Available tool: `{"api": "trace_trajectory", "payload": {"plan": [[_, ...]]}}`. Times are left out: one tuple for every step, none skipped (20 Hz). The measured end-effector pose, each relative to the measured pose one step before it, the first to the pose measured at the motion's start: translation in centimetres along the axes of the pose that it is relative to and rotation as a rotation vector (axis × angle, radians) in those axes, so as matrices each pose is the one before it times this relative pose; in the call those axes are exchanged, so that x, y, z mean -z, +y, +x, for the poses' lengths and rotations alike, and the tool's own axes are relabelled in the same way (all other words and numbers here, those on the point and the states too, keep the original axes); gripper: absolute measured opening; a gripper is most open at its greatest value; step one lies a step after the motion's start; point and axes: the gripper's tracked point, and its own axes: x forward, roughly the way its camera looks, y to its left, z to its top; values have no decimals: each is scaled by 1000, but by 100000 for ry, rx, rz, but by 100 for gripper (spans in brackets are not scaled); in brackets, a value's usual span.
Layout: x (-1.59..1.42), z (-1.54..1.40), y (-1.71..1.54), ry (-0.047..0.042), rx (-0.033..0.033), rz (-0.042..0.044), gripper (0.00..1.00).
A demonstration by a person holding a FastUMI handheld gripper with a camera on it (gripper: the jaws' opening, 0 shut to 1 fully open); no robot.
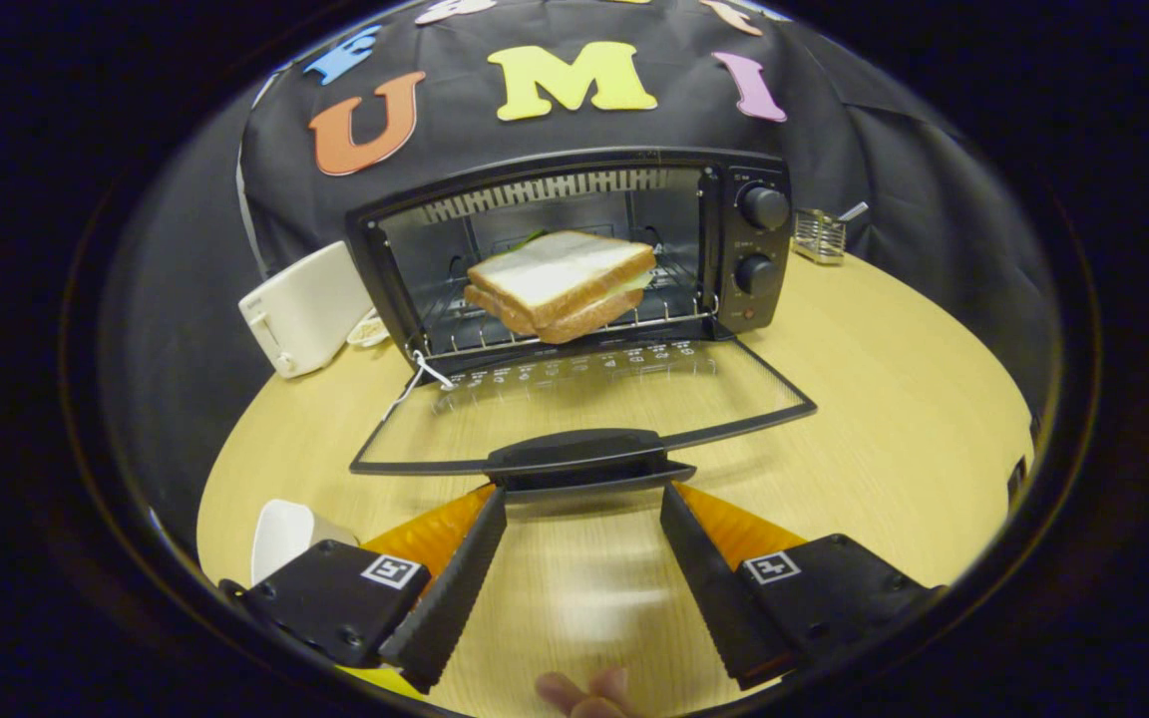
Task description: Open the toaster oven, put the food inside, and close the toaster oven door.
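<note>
Gripper (582, 499) jaws apart just short of door handle (584, 454); rigid hinged glass door (584, 399), probably light, lift by handle.

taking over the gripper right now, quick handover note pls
Gripper: open, holding nothing, fingertips just short of the door handle.
Toaster oven: door folded fully down toward the gripper.
Sandwich: on the rack inside the oven.
Done: door opened, food in.
Left: lift the door by its handle and shut it.
</note>
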Motion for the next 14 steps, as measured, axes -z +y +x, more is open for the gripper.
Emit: {"api": "trace_trajectory", "payload": {"plan": [[-489, -356, 6, -1718, -443, 7, 100], [-796, -26, 568, -1988, -638, 1274, 100], [-445, -203, 78, -685, -329, 931, 100], [-117, -130, 75, -252, 108, 660, 100], [-194, -168, 22, 125, 284, 508, 100], [-330, -138, 187, -438, 560, -346, 100], [-512, -12, 86, -921, 612, -877, 100], [-219, -295, 113, -1358, 399, -1225, 100], [-735, -142, 97, -2634, -94, -625, 100], [-812, -68, 223, -2866, -429, -835, 100], [-925, -50, 86, -2834, -492, -871, 100], [-750, -52, 70, -2059, -444, -1158, 100], [-952, 94, 85, -1646, -353, -685, 100], [-1108, 97, 159, -2172, -459, -694, 100]]}}
